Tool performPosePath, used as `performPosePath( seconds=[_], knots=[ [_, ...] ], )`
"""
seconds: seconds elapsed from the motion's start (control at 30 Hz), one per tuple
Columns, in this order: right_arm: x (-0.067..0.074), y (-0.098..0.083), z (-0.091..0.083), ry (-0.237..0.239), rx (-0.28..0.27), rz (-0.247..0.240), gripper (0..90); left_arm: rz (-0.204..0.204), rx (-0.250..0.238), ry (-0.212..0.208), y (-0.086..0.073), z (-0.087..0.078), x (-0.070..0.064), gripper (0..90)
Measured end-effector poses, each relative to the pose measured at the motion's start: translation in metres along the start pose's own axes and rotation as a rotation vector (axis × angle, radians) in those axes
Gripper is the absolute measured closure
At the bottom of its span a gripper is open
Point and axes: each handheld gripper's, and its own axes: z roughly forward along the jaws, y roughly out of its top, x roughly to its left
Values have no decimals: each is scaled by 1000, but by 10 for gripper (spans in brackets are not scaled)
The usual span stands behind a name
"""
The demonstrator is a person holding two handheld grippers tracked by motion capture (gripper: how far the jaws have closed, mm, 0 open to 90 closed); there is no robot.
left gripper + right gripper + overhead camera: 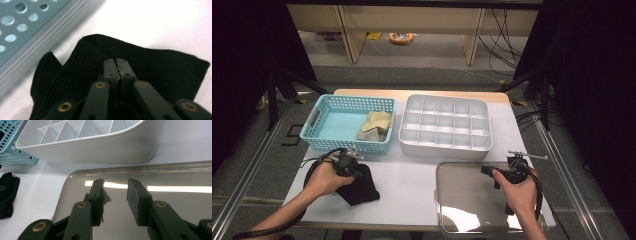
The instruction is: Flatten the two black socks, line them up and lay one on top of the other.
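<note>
Left gripper point(116, 65) pinching black sock point(160, 67) beside blue basket point(319, 131). Right gripper point(115, 186) spread above shiny tray point(175, 202), gripping nothing.

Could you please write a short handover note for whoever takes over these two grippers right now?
Left gripper: jaws shut, pinching the black ribbed fabric sock lying on the white table just in front of the light blue perforated plastic basket.
Right gripper: open, holding nothing, over the clear grey plastic lid.
Done: a beige cloth piece lies in the basket.
Left: the sock is not yet lifted; the white divided organiser tray looks unfilled.
</note>
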Motion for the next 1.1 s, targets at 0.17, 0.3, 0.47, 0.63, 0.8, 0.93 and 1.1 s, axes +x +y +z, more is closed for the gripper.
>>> performPosePath(
  seconds=[0.17, 0.3, 0.47, 0.63, 0.8, 0.93, 1.1],
  knots=[
    [0, 0, 1, -7, 2, -4, 665, -19, -11, -13, -2, -3, 1, 893],
    [3, 0, 0, 1, 9, 15, 665, -39, -40, -14, 0, -12, 2, 895],
    [3, 0, -1, 1, 11, 10, 664, -49, -63, 34, 0, -25, 10, 895],
    [3, 0, -2, -10, 10, 14, 664, -92, -47, 102, -7, -25, 27, 895],
    [3, 0, -1, -11, 14, 22, 663, -117, -27, 138, -14, -19, 37, 895],
    [2, 0, 1, 6, 9, 4, 662, -113, -29, 129, -14, -15, 35, 894],
    [4, 0, 1, -8, 17, 16, 660, -111, -30, 121, -12, -15, 36, 883]
  ],
)
